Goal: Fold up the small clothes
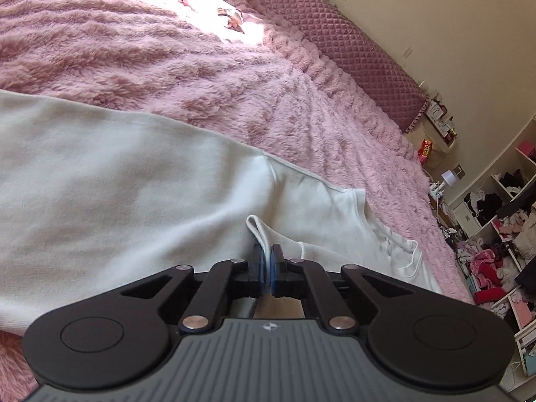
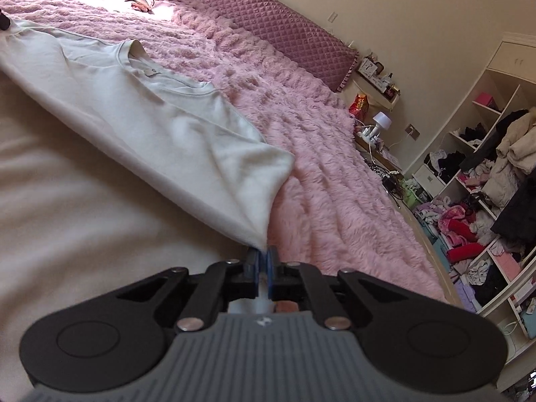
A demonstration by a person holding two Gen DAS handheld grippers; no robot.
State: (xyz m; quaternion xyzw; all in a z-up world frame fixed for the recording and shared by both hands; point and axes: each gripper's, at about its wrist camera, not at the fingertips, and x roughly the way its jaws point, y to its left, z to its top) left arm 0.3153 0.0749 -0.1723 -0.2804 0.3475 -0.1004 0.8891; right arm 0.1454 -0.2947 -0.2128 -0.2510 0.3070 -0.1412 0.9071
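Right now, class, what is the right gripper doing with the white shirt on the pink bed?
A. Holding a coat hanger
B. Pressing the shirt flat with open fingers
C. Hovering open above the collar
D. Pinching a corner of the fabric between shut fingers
D: in the right wrist view the right gripper is shut on a pointed corner of the white shirt, which stretches away from it over the pink fuzzy blanket.

White shirt (image 2: 160,114): soft matt knit cloth. Pink blanket (image 1: 207,77): shaggy plush pile. Headboard (image 2: 268,23): quilted mauve fabric, slight sheen.
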